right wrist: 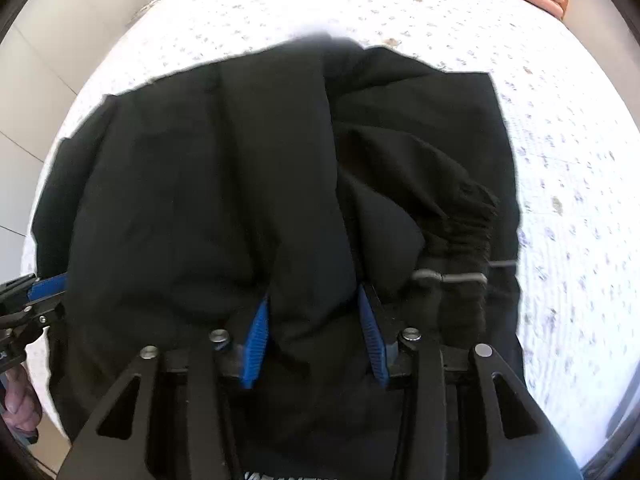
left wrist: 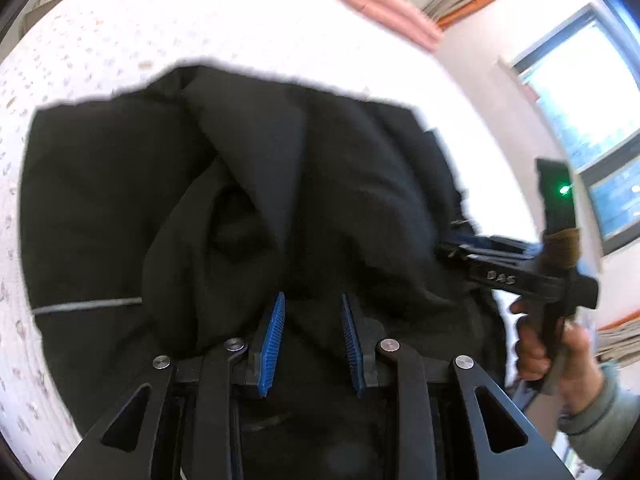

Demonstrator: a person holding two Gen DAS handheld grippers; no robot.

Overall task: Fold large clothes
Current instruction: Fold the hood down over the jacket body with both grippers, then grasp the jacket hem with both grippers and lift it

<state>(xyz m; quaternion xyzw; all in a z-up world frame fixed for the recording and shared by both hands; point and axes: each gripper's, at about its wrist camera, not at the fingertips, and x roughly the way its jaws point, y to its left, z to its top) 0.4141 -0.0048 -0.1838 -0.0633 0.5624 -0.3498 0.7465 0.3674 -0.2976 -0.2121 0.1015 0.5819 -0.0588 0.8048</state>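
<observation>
Black fabric garment [left wrist: 120, 200] runs out of frame at the bottom; its folds hide the white speckled bed [left wrist: 160, 20] beneath; edges blurred

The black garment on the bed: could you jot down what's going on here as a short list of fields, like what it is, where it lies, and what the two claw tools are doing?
garment: black garment, bulky, partly folded, layers overlapping
cuff: gathered elastic cuff showing on one side
surface: white patterned bed cover
left gripper: above the cloth, blue pads apart, nothing visibly pinched
right gripper: pads apart, a fold of cloth between them; grip unclear
background: pink bedding, window
</observation>
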